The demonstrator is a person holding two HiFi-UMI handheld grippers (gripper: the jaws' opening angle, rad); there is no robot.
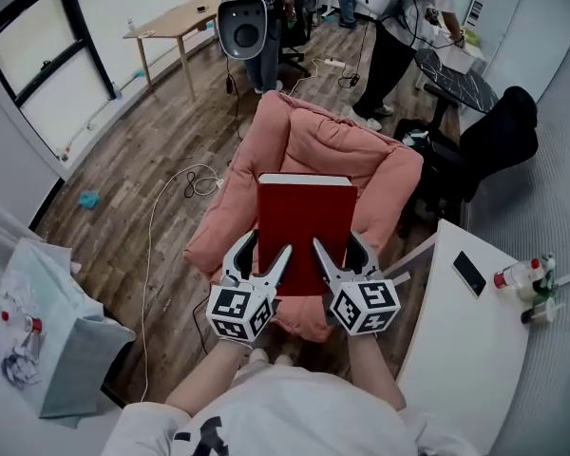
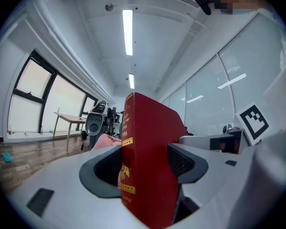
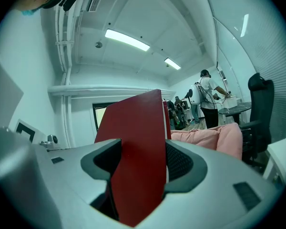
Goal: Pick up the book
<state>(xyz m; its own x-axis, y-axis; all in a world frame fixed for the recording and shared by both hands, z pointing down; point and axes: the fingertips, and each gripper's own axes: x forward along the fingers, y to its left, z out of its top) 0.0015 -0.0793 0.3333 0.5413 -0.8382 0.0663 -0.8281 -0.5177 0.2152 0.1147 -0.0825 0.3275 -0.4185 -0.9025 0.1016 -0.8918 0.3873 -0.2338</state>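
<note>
A red hardback book [image 1: 304, 224] is held up in the air above the pink armchair [image 1: 309, 145], its cover facing me. My left gripper [image 1: 258, 264] is shut on the book's lower left part, and my right gripper [image 1: 334, 264] is shut on its lower right part. In the left gripper view the book [image 2: 148, 161] stands upright between the jaws, its spine with gold print toward the camera. In the right gripper view the book [image 3: 136, 161] fills the gap between the jaws, tilted a little.
A white table [image 1: 465, 340] at right carries a phone [image 1: 469, 273] and bottles [image 1: 527, 283]. A black office chair [image 1: 484, 141] stands behind the armchair. A cable [image 1: 176, 193] lies on the wood floor; a wooden desk [image 1: 176, 22], a robot and people are farther back.
</note>
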